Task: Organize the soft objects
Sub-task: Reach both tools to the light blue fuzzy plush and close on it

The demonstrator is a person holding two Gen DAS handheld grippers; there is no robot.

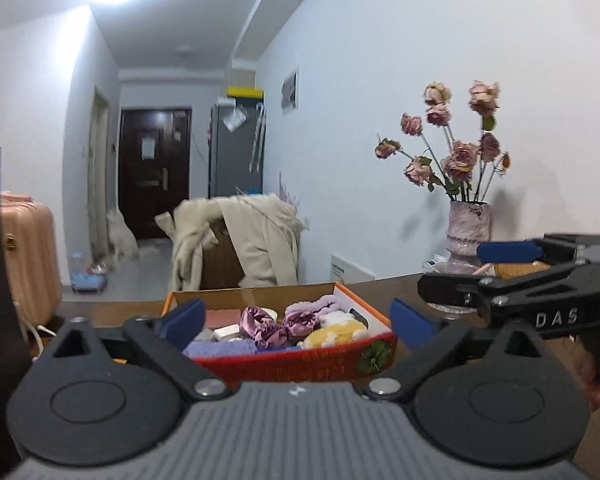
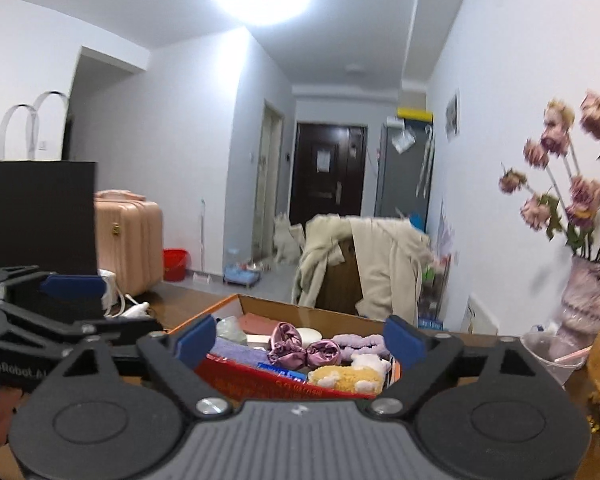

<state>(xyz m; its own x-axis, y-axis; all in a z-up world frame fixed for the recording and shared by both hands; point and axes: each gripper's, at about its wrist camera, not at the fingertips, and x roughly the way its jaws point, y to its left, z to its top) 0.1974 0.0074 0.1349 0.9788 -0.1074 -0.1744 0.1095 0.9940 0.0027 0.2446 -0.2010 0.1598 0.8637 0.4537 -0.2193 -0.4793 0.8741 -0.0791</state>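
a dark wooden table (image 1: 396, 292) runs across the foreground, with a hallway and a dark door behind it. on the table sits an open cardboard box (image 1: 300, 364) with a red front wall and orange rim. inside the box lie the soft objects: a lavender towel (image 1: 220, 347) at the front left, a yellow and white plush toy (image 1: 336, 331) at the front right, a shiny mauve satin scrunchie (image 1: 266, 322) in the middle, and a fuzzy lilac headband (image 1: 314, 305) behind it. the left gripper (image 1: 296, 318) hovers before the box, its blue-padded jaws wide apart and holding nothing. the right gripper (image 2: 300, 338) hangs beside it, jaws likewise spread and empty. a vase of dried pink roses (image 1: 469, 226) stands at the table's right
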